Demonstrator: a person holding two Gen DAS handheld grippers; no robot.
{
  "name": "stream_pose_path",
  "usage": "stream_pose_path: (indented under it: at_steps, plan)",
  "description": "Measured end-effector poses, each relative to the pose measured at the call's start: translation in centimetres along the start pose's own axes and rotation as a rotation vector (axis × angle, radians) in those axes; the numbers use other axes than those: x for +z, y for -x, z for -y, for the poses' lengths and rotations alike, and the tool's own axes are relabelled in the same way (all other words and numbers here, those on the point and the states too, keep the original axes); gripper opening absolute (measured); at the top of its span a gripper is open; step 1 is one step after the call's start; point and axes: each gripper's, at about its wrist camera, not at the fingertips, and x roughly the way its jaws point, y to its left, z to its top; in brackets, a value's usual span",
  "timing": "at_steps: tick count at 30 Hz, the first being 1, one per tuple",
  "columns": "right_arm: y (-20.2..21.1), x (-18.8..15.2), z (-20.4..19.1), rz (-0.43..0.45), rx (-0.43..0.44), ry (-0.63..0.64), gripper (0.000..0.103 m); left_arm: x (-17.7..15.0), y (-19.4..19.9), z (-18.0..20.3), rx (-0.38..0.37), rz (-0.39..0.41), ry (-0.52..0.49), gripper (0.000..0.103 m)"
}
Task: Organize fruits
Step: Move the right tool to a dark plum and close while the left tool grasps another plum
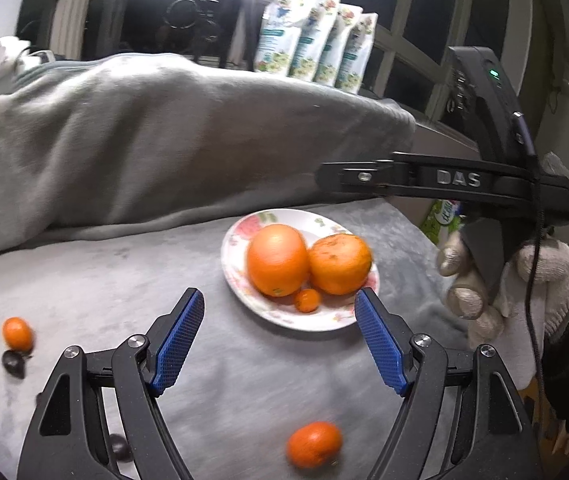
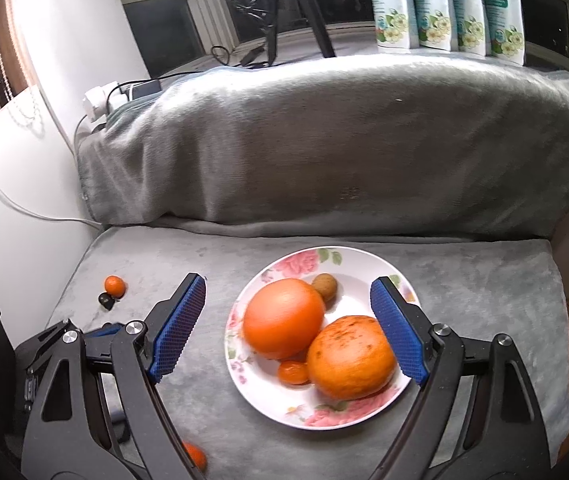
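Note:
A floral plate point(image 2: 364, 254) on the grey blanket holds a smooth orange point(image 2: 284, 320), a speckled orange point(image 2: 350, 356), a kumquat point(image 2: 293, 373) and a small brown fruit point(image 2: 325, 286). My right gripper point(image 2: 288, 320) hovers open just above the plate, its pads clear of both oranges. My left gripper point(image 1: 280, 336) stands open and empty in front of the plate point(image 1: 244, 232). Loose kumquats lie at the left point(image 1: 17, 334) and near me point(image 1: 314, 444). A gloved hand point(image 1: 504, 280) holds the right gripper point(image 1: 324, 176) over the plate's right side.
Dark small fruits point(image 1: 14, 364) point(image 1: 120, 446) lie beside the loose kumquats. A blanket-covered backrest point(image 2: 344, 140) rises behind the plate. Several floral pouches point(image 2: 444, 8) stand on the sill. A power strip with cables point(image 2: 100, 100) is at back left, a white wall at left.

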Motion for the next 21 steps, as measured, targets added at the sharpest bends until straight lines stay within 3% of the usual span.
stream_pose_path:
  at_steps: [9, 21]
  plan:
    - [0.5, -0.9, -3.5, 0.008, 0.034, 0.053, 0.087, -1.8, 2.9, -6.3, 0.118, 0.009, 0.08, 0.078]
    - [-0.4, -4.0, -11.4, -0.03, 0.099, 0.218, 0.087, -4.4, 5.8, -14.7, 0.242, 0.003, 0.215, 0.078]
